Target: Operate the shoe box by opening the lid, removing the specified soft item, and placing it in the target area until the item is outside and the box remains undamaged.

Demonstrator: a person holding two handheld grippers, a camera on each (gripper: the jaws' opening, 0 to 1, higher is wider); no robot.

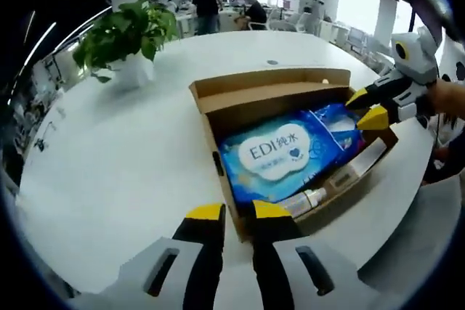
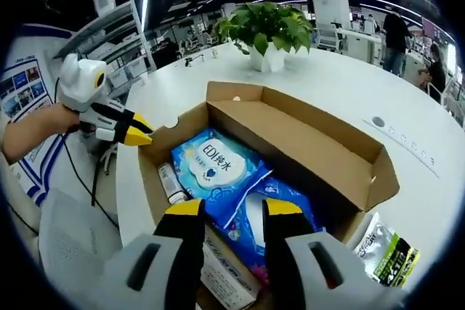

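**Shoe box open, both claws free at its rim**

In the left gripper view, the left claw (image 1: 237, 212) sits nearest, its yellow-tipped jaws slightly apart and clamped on nothing, poised just off the near end of the shoe box (image 1: 218, 103). The box stands on the white surface (image 1: 109, 172) with its lid folded back and upright along the far side.

Inside the box lies the soft item, a blue wet-wipe pack (image 1: 280, 154) printed "EDI", flat on the box floor. A second blue pack (image 2: 272, 212) lies beside it, partly overlapping. A small bottle (image 2: 170, 184) rests along one inner wall; its label is too small to read.

In the right gripper view, the right claw (image 2: 227, 208) hovers over the box interior, jaws apart, holding nothing.

Just outside the box, a green-and-black pouch (image 2: 389, 255) lies on the surface. Farther off, a potted plant (image 1: 131, 38) stands toward the far edge of the surface.
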